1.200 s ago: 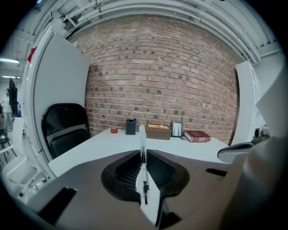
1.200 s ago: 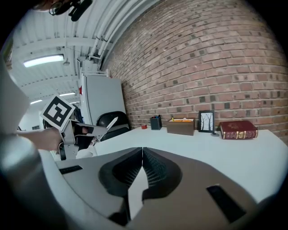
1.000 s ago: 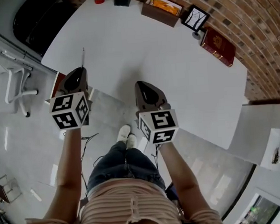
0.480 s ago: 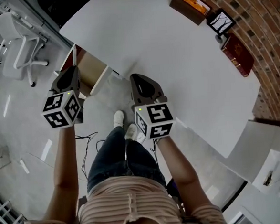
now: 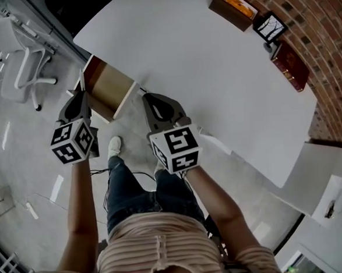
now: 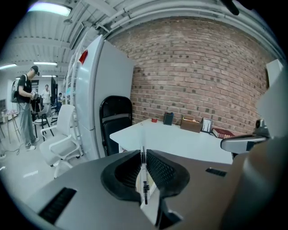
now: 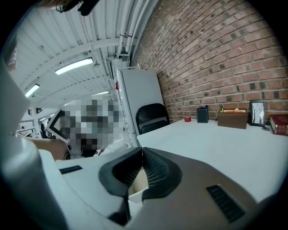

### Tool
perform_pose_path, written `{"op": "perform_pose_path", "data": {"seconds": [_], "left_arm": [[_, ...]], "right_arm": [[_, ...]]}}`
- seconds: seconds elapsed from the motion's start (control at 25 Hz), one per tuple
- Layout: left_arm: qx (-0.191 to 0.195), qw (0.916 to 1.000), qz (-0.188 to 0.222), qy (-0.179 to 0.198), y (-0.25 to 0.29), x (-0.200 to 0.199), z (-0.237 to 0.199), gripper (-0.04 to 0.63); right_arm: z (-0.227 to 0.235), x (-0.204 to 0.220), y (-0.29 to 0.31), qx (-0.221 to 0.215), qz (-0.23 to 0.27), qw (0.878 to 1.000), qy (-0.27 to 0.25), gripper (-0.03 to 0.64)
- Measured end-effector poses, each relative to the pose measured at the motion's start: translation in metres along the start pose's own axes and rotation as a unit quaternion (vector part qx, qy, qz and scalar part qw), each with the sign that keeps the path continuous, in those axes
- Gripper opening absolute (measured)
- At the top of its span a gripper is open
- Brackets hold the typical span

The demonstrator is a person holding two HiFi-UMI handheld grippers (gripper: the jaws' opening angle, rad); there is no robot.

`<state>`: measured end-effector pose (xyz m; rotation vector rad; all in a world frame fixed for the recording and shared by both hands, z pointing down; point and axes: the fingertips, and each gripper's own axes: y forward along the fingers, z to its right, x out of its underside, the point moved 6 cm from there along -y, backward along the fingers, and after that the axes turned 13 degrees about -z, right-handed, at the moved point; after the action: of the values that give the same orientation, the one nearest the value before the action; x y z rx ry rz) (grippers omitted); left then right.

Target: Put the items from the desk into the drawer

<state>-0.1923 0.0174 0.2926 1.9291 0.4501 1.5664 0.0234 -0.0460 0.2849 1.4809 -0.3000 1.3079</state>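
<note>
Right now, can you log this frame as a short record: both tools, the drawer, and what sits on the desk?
left tool: shut on a thin pale pen
right tool: shut, nothing between its jaws
light wooden drawer: open at the desk's edge, beside the left tool
white desk: dark red book, black picture frame and brown box along the brick-wall side

Left gripper [image 5: 80,100] and right gripper [image 5: 147,99] flanking open drawer [image 5: 106,88] at desk [image 5: 201,66] edge
</note>
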Motion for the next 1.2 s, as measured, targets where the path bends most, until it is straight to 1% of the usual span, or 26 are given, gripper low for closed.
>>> {"op": "perform_pose_path", "data": {"seconds": [0.12, 0.2, 0.4, 0.6, 0.76, 1.0, 1.2], "left_arm": [[0.021, 0.9995, -0.008, 0.020, 0.014, -0.005, -0.021, 0.048], [0.043, 0.9985, -0.013, 0.030, 0.024, -0.009, -0.034, 0.048], [0.104, 0.9917, -0.038, 0.066, 0.052, -0.014, -0.065, 0.048], [0.157, 0.9803, -0.069, 0.098, 0.079, -0.012, -0.093, 0.048], [0.190, 0.9711, -0.088, 0.116, 0.099, -0.007, -0.102, 0.048], [0.239, 0.9523, -0.117, 0.150, 0.118, 0.006, -0.113, 0.048], [0.260, 0.9391, -0.152, 0.166, 0.138, 0.026, -0.121, 0.048]], "right_arm": [[-0.013, -0.009, 0.021, 0.016, 0.002, 1.000, 0.007, 0.017], [-0.019, -0.017, 0.036, 0.032, 0.009, 0.999, 0.018, 0.017], [-0.042, -0.028, 0.075, 0.074, 0.014, 0.996, 0.055, 0.018], [-0.066, -0.023, 0.110, 0.112, 0.007, 0.990, 0.089, 0.017], [-0.074, -0.010, 0.126, 0.143, -0.004, 0.983, 0.117, 0.017], [-0.093, 0.009, 0.137, 0.204, -0.014, 0.966, 0.160, 0.017], [-0.100, 0.031, 0.145, 0.240, -0.027, 0.951, 0.193, 0.017]]}}
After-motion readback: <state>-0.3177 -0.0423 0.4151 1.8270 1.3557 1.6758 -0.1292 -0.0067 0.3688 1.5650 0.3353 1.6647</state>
